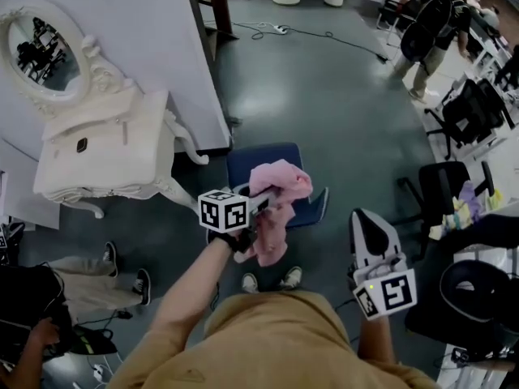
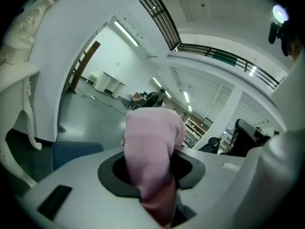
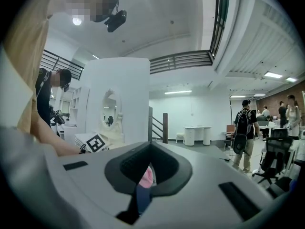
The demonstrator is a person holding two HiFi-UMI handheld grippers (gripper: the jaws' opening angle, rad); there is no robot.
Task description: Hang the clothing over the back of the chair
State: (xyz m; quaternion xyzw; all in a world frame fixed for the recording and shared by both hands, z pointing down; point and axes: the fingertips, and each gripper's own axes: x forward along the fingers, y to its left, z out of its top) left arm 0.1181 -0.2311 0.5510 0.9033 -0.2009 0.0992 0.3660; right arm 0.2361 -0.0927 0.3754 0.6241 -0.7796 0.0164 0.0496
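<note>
A pink garment point(image 1: 276, 197) hangs bunched from my left gripper point(image 1: 261, 205), which is shut on it just above a blue chair point(image 1: 243, 162). In the left gripper view the pink cloth point(image 2: 152, 147) fills the gap between the jaws and rises in a hump, with the blue chair point(image 2: 76, 151) low at the left. My right gripper point(image 1: 366, 221) is off to the right of the chair, holding nothing. Its jaws stand together with only a thin slit between them. Through that slit the right gripper view shows a bit of the pink garment point(image 3: 147, 176) and the blue chair point(image 3: 138, 194).
A white dressing table point(image 1: 105, 148) with an oval mirror stands against a white partition point(image 1: 146, 39) left of the chair. A seated person's legs point(image 1: 122, 274) are at the lower left. Black office chairs point(image 1: 442, 189) crowd the right, and a person with a backpack point(image 1: 434, 23) stands far back.
</note>
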